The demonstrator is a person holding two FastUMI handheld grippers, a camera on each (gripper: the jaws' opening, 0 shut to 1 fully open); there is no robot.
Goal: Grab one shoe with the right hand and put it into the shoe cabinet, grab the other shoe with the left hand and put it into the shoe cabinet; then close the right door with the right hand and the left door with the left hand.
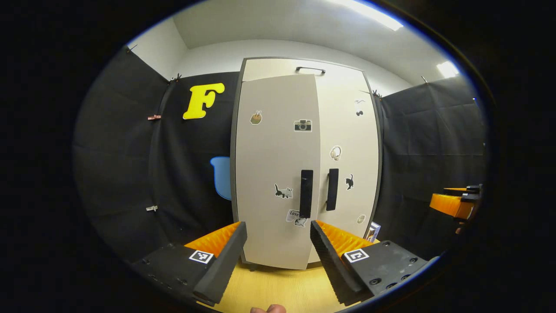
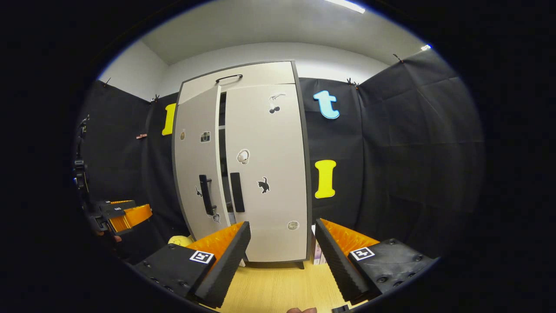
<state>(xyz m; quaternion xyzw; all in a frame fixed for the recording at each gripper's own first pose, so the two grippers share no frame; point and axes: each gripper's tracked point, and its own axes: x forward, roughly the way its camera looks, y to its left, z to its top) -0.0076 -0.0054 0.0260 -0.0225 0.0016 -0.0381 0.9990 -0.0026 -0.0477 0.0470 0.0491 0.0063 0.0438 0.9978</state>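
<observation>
The shoe cabinet [image 1: 304, 165] stands upright at the far edge of the pale wooden table [image 1: 278, 291], a tall light-coloured box with two doors covered in small stickers. In the right gripper view the right door [image 2: 265, 174] looks closed or very nearly so, while the left door [image 2: 195, 174] stands ajar — a dark gap with a shelf edge shows between the two. No shoes are visible on the table; I judge they are already inside, though the interior is mostly hidden.

The left claw [image 1: 278, 256] is spread wide with nothing between its fingers, facing the left door near the table's front edge. The right claw [image 2: 282, 256] is likewise spread and empty, pointed at the cabinet's lower right part. The other gripper, held off to the side, appears at the edge of each view.

What is left, as I read it, is the left door. It is a flat, rigid panel on hinges — likely light, swinging freely with little resistance, and not fragile. Its face looks smooth, so a fingertip pushed at an angle may slide. The dark vertical handle [image 1: 306, 193] near the door's inner edge is the place to work: far from the hinge, it gives the most leverage. A push on the panel just beside the handle should be enough; pinching the handle is not needed for closing. A gentle, steady press avoids the door bouncing back or rocking the tall cabinet.
</observation>
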